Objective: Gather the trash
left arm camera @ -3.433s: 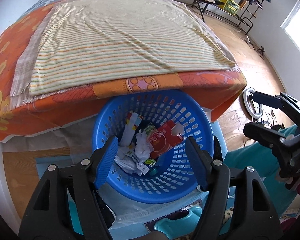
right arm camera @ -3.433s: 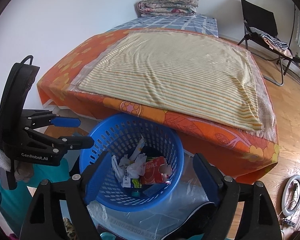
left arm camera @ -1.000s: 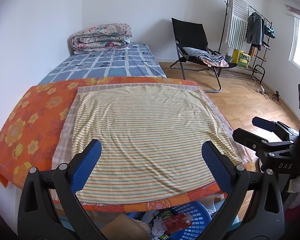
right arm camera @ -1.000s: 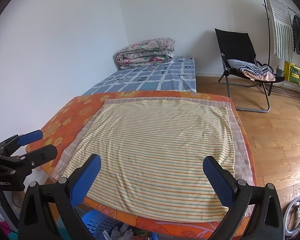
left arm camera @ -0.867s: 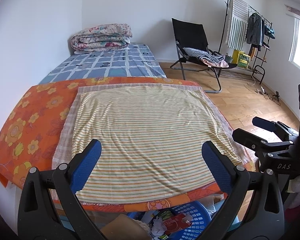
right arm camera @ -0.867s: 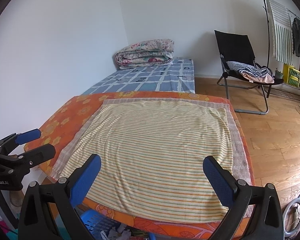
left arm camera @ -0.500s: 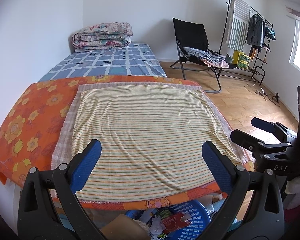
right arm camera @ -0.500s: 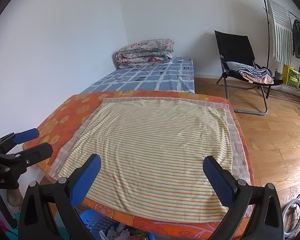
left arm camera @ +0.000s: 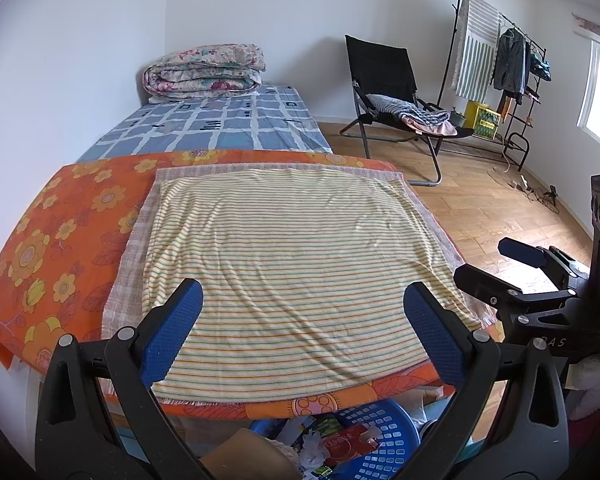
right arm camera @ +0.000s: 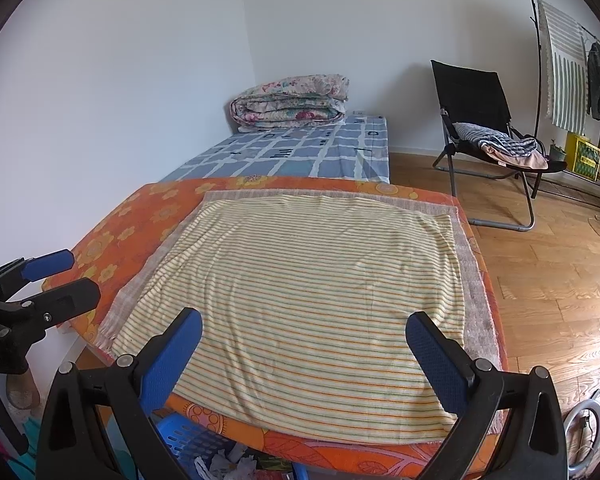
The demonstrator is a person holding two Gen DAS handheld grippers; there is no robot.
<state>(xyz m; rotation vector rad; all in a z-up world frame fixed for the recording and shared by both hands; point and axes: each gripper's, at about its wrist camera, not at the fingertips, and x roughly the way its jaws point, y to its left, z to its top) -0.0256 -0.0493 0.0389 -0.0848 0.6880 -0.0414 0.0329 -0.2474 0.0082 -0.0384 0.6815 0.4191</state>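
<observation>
Where both tongs earlier hung over the blue basket, left tongs and right tongs now face the bed, spread apart, empty.

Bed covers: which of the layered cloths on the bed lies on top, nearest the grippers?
The yellow striped cloth. It lies over the grey fringed cloth, which rests on the orange floral sheet; the blue checked sheet is farther back.

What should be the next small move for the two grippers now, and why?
Probably stop here and scan for leftover trash. Both the left gripper and the right gripper are open and empty above the striped cloth, where no trash shows. The blue basket below the bed edge already holds wrappers and crumpled paper. The task looks finished.
</observation>
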